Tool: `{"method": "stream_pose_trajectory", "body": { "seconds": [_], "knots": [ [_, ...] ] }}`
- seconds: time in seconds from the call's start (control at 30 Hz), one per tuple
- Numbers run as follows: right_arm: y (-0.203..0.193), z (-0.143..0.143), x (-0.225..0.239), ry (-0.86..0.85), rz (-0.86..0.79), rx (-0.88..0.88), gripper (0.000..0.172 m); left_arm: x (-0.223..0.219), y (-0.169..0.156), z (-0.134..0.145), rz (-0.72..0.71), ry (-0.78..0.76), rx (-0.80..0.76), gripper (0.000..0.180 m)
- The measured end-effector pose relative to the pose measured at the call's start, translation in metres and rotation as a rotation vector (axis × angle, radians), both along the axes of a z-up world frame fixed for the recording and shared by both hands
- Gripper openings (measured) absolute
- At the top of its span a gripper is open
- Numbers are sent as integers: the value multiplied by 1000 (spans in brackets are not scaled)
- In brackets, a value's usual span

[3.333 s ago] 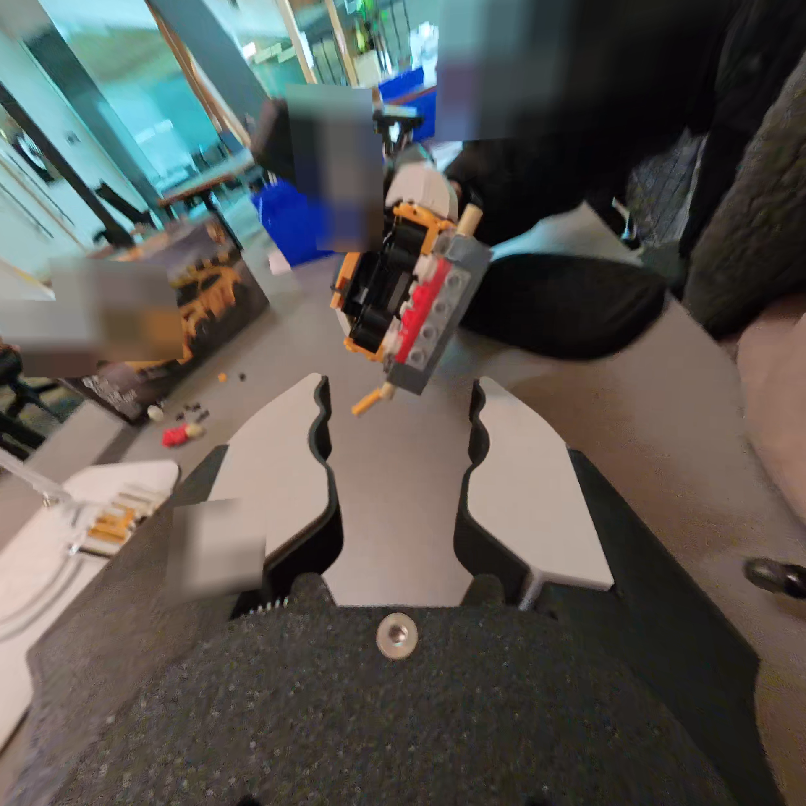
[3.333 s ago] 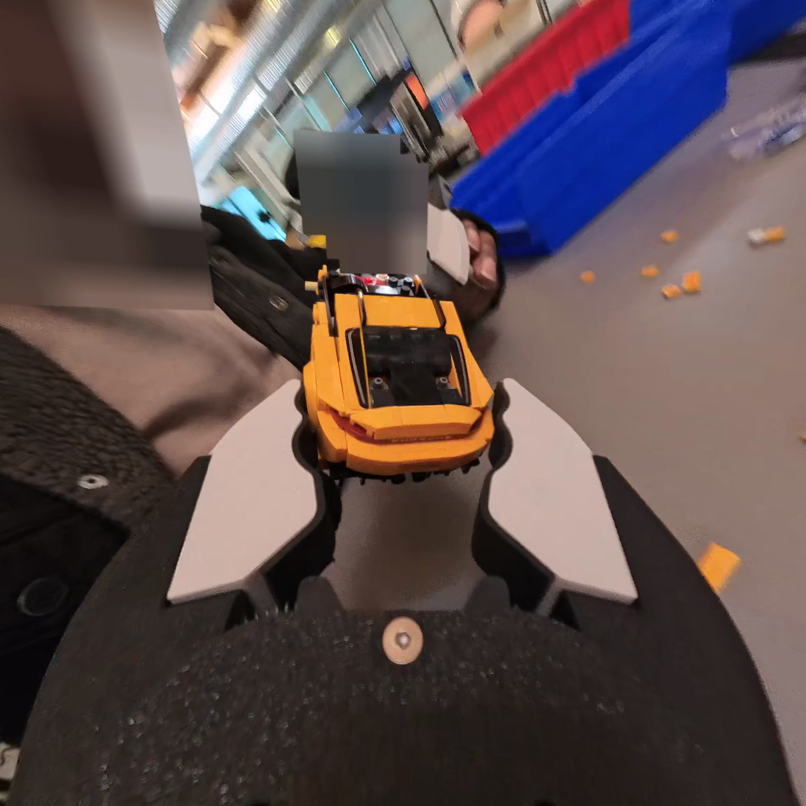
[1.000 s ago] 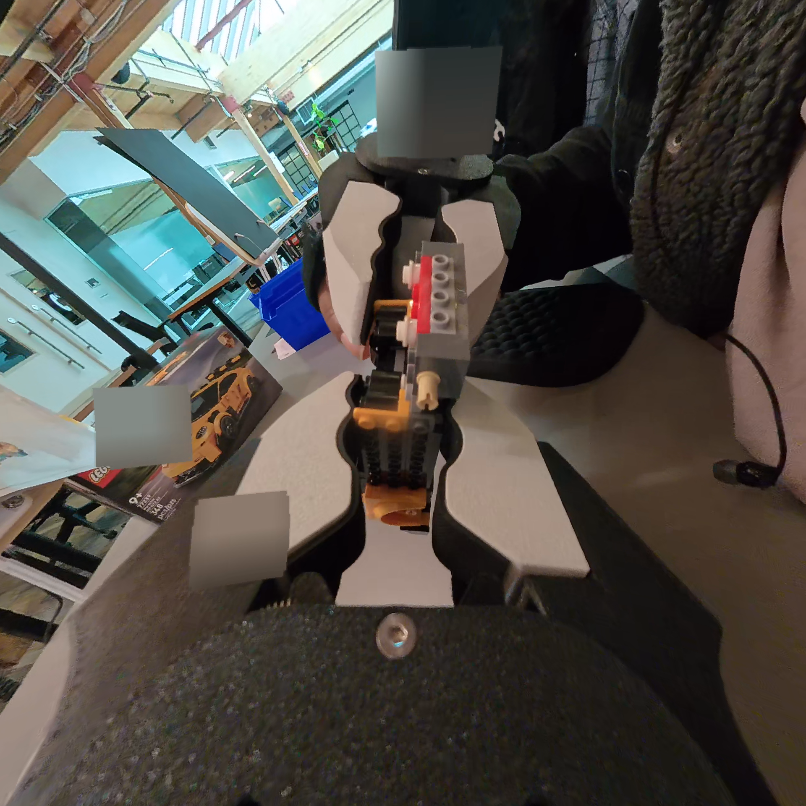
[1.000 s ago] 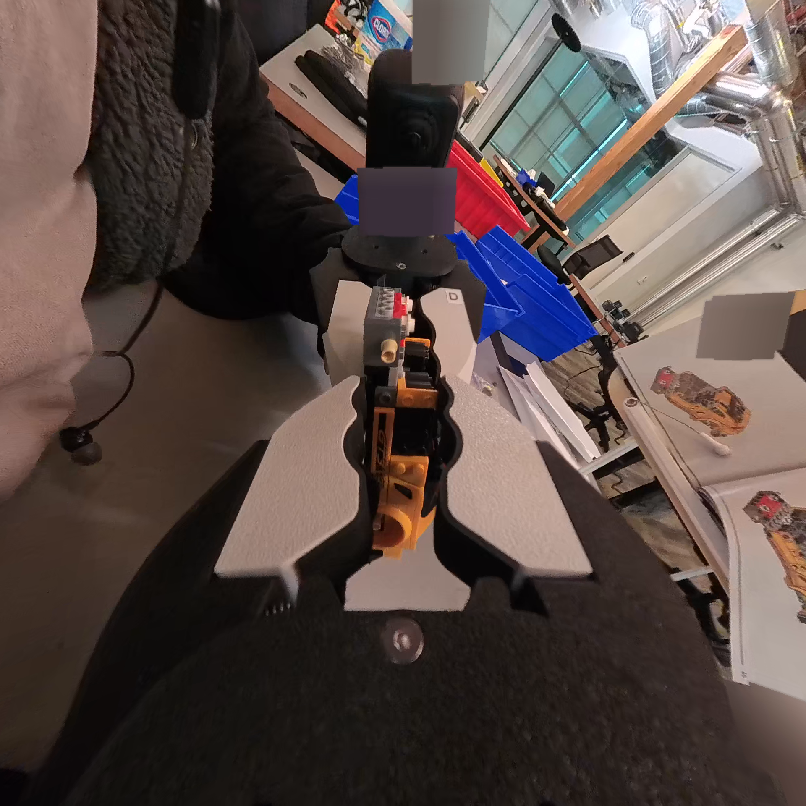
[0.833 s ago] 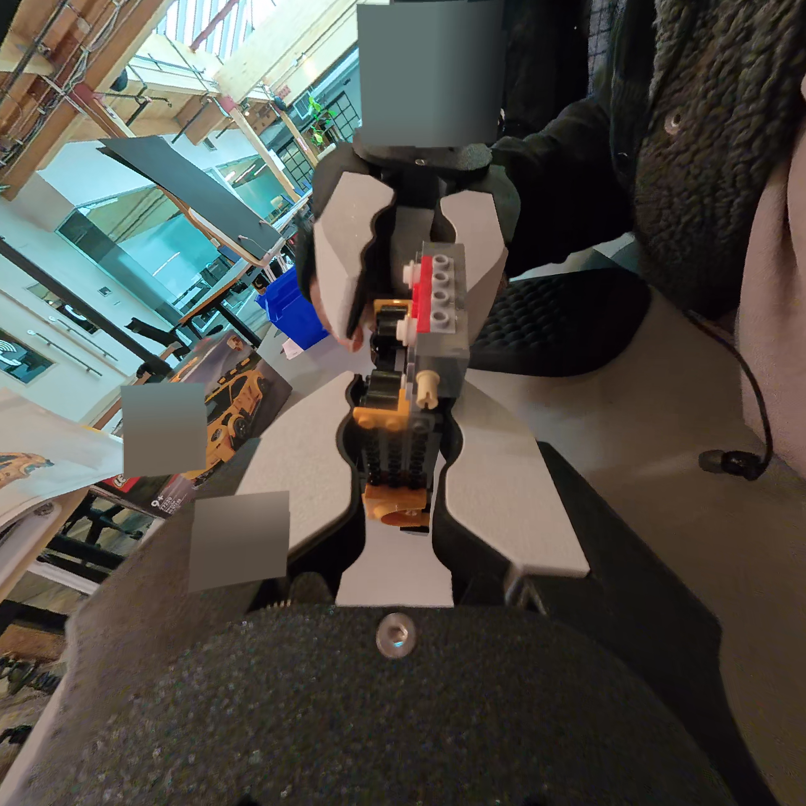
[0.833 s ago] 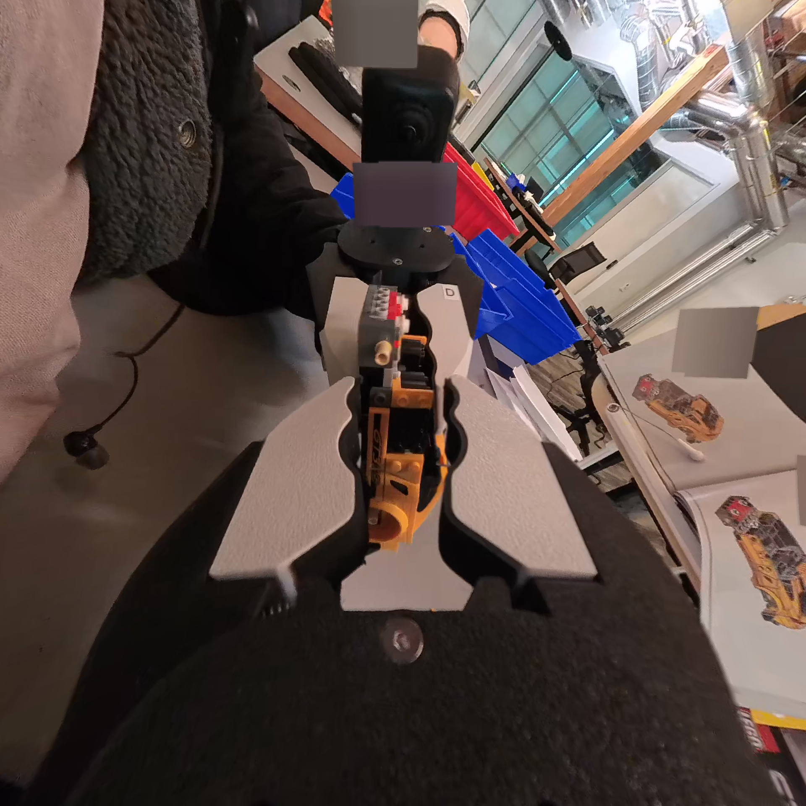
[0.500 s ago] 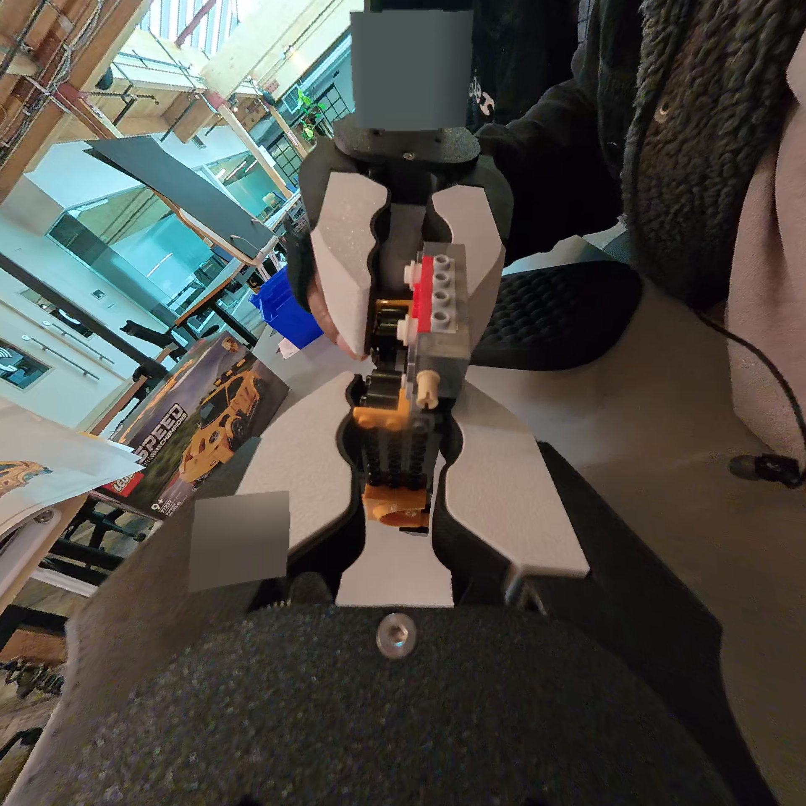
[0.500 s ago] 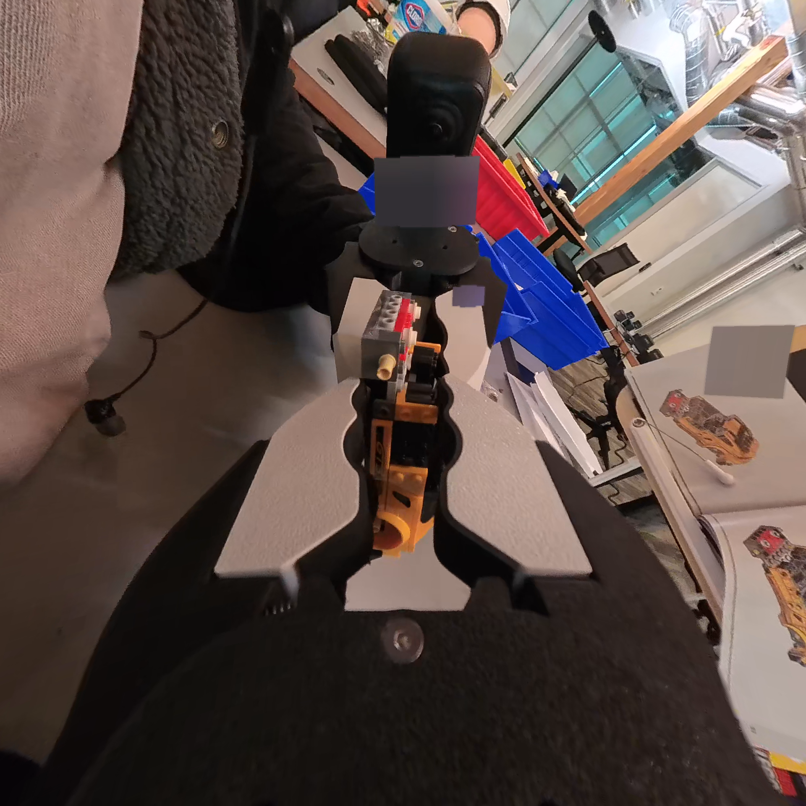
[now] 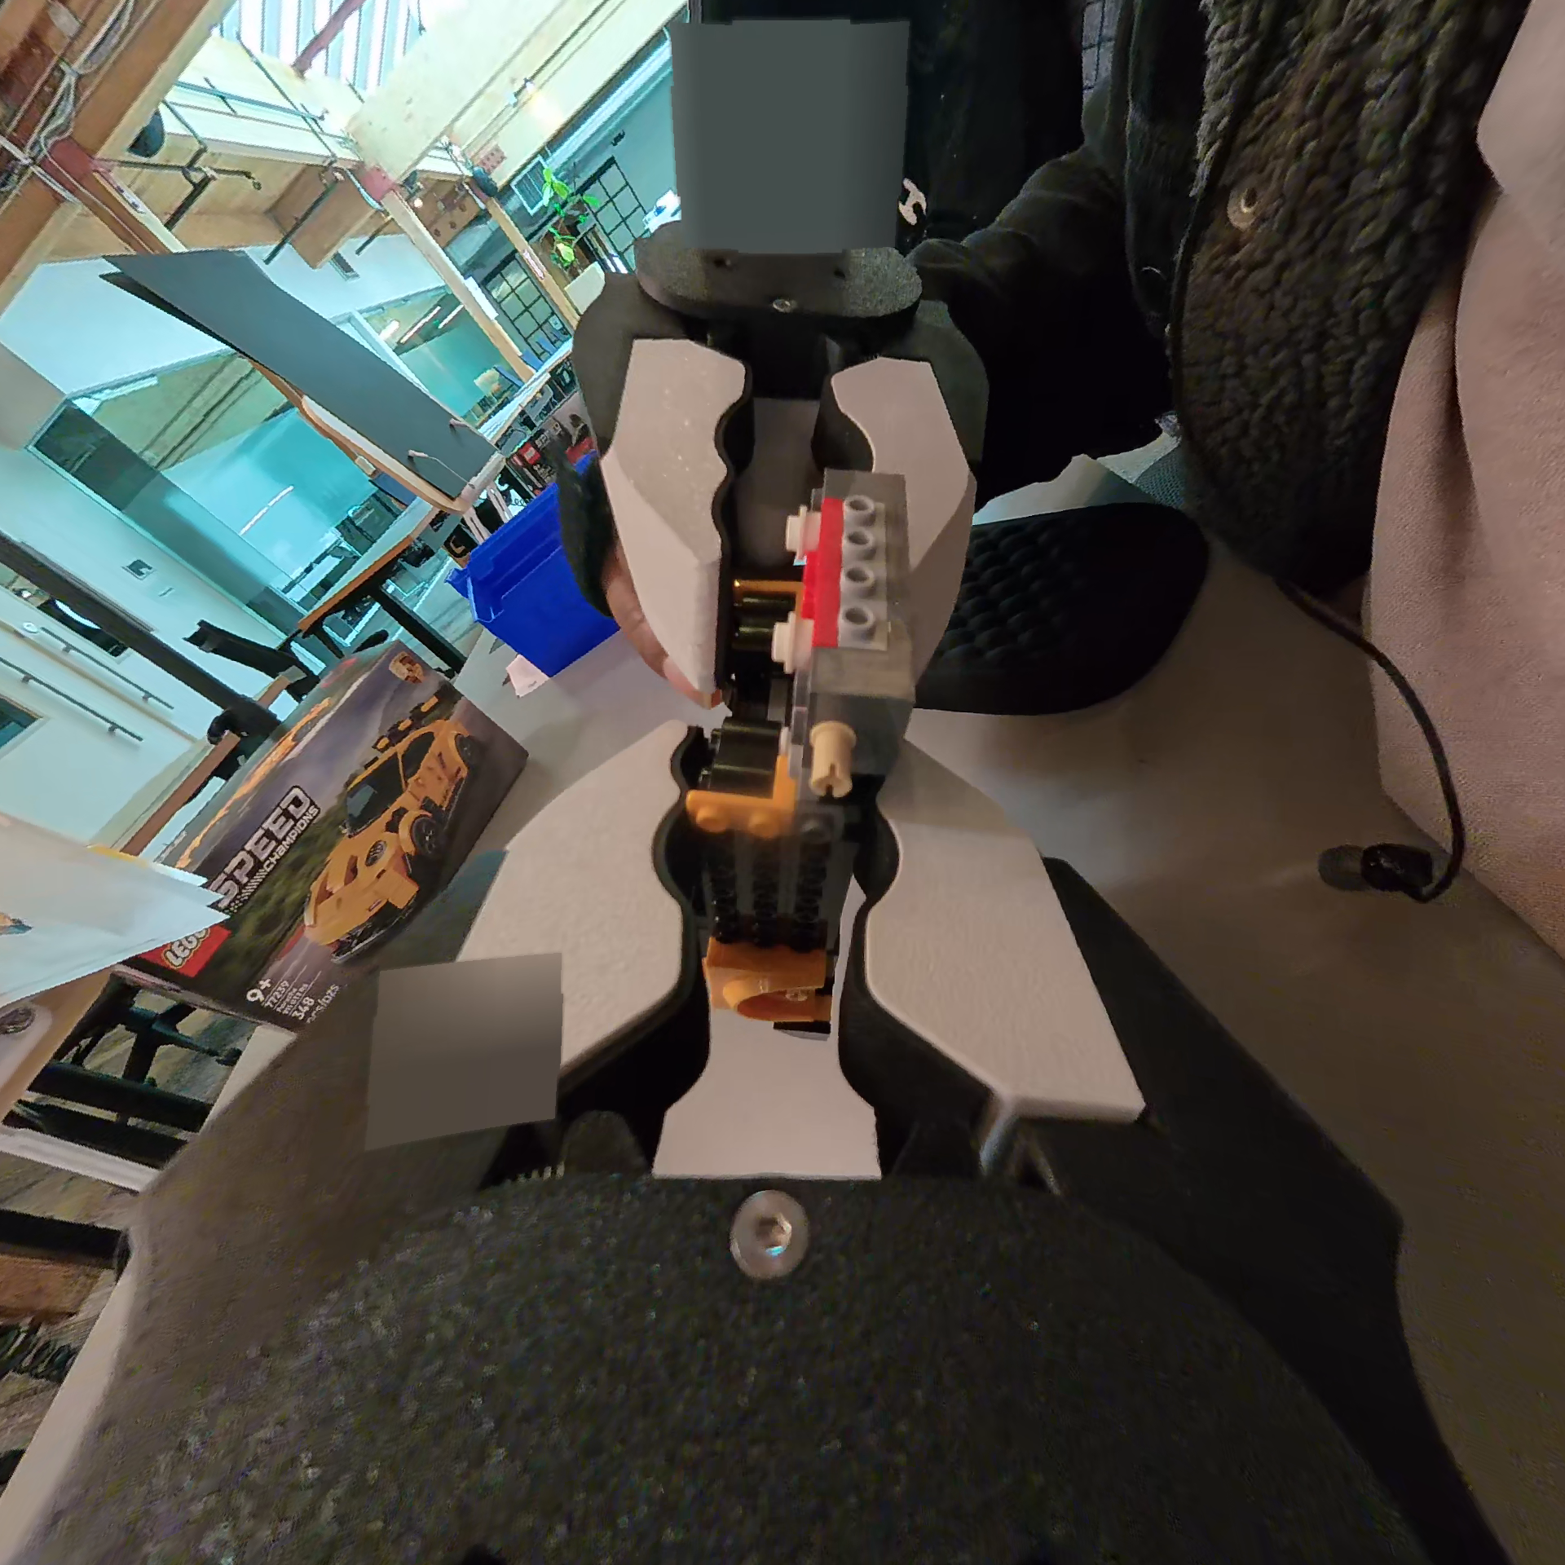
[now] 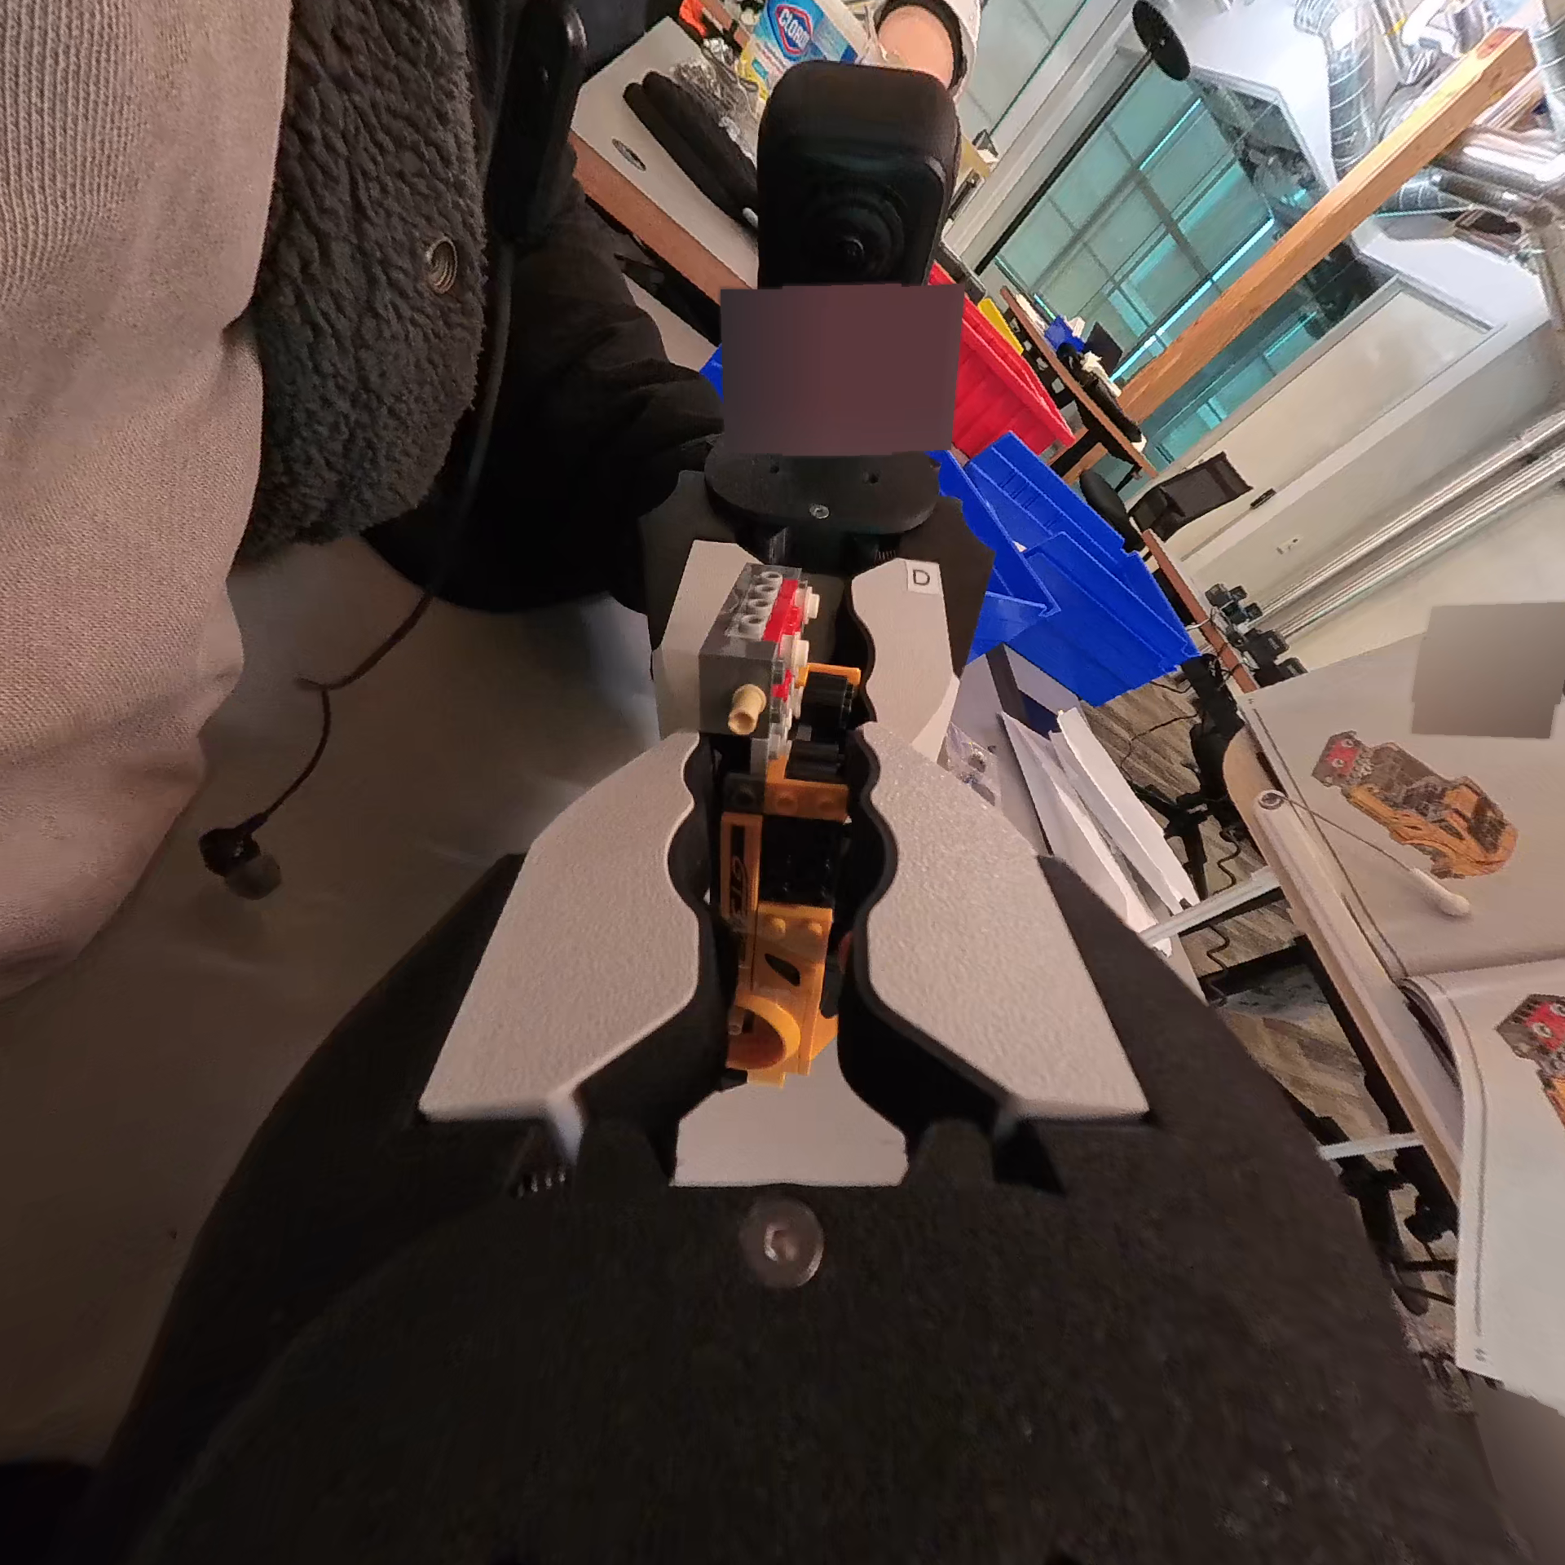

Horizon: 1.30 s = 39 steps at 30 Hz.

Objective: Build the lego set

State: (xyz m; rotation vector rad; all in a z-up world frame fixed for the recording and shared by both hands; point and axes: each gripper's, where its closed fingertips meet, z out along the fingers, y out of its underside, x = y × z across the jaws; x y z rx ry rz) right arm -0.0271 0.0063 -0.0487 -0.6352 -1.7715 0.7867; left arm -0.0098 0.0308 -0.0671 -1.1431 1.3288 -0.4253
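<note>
While clamped between both hand-held grippers (image 9: 766, 737) (image 10: 783, 745), brick car (image 9: 775, 889) spans them.

This is an open-plan workshop or maker-style lab. Exposed timber beams (image 9: 440, 93) and silver ducting (image 10: 1516, 127) run overhead, with tall glass partitions (image 10: 1126, 212) behind. Worktables on black legs (image 9: 373, 584) stand across the room, and stacked blue plastic parts bins (image 10: 1092, 584) sit beside a red one (image 10: 1008, 398). A toy car kit box (image 9: 339, 838) and open building instructions (image 10: 1440, 847) lie on the grey tabletop (image 9: 1186, 847).
</note>
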Motion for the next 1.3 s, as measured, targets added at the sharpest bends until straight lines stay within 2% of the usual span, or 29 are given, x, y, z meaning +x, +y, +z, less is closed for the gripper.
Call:
{"method": "stream_pose_trajectory", "body": {
  "seconds": [0.5, 0.6, 0.73, 1.1, 1.23, 1.3],
  "knots": [
    [3, 3, -1, 16, -24, -10, 29, 0, 1, 2, 8, -13, -7, 33],
    [2, 6, -1, 18, -21, 5, 37, 0, -1, 3, -1, -13, 2, 33],
    [0, 2, -3, 3, -11, 31, 30, 1, -2, 4, -3, -11, 4, 33],
    [2, -1, -4, 0, -34, 1, 29, 0, -2, 0, -5, -11, -10, 33],
    [5, 4, -6, 24, -55, -52, 29, -2, 1, 4, -7, -57, -43, 33],
    [11, 15, -6, 52, -74, -89, 40, -5, 3, 12, -13, -131, -58, 34]
  ]
}}
